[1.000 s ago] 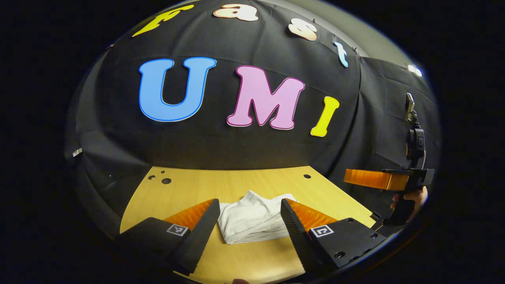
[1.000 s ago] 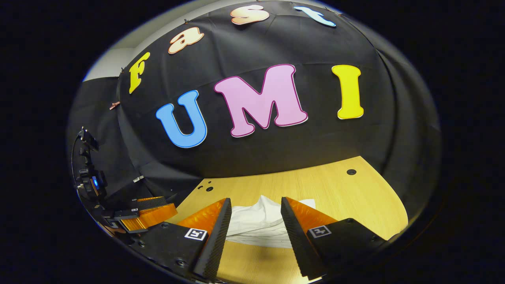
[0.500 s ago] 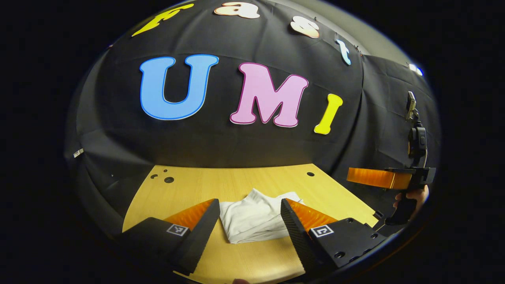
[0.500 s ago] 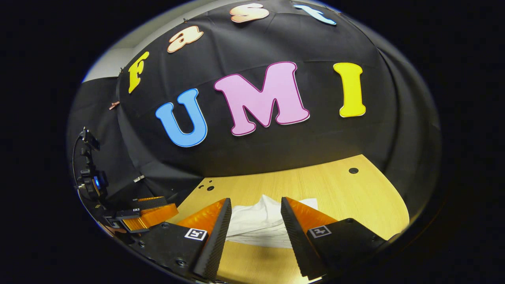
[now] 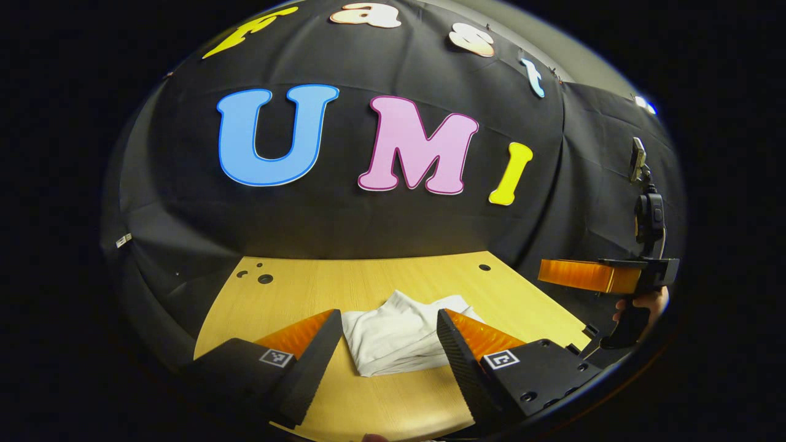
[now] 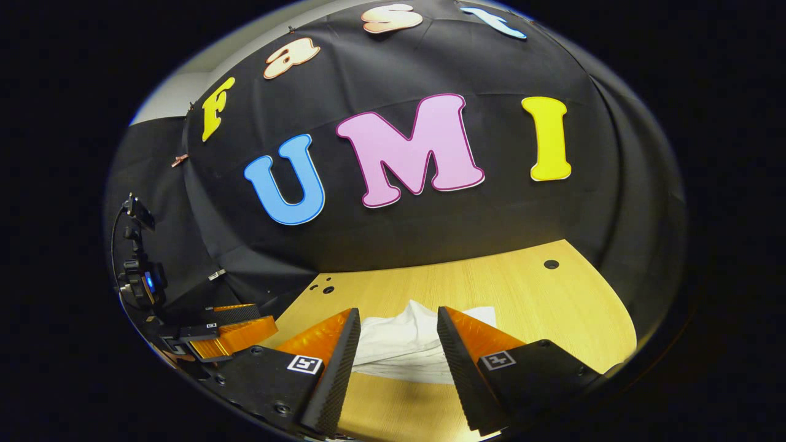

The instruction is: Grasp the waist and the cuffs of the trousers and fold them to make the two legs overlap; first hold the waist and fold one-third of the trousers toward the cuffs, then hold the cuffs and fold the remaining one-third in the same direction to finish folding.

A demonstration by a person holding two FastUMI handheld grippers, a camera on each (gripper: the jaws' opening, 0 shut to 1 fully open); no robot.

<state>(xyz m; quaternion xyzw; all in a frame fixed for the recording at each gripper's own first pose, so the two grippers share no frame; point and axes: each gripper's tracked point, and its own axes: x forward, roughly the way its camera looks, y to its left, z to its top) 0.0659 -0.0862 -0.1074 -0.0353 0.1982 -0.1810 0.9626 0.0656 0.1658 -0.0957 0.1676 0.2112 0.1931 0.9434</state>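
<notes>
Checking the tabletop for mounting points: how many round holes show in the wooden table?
4 in the left gripper view: three clustered at the light wooden table's far left corner, one at the far right. The folded white trousers may hide others.

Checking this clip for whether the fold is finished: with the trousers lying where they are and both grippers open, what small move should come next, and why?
Probably pull both grippers back. The white trousers lie in a compact folded bundle on the wooden table. The left gripper and the right gripper are open, off the cloth, holding nothing. The fold looks done; only the slightly rumpled top might merit a light press.
</notes>
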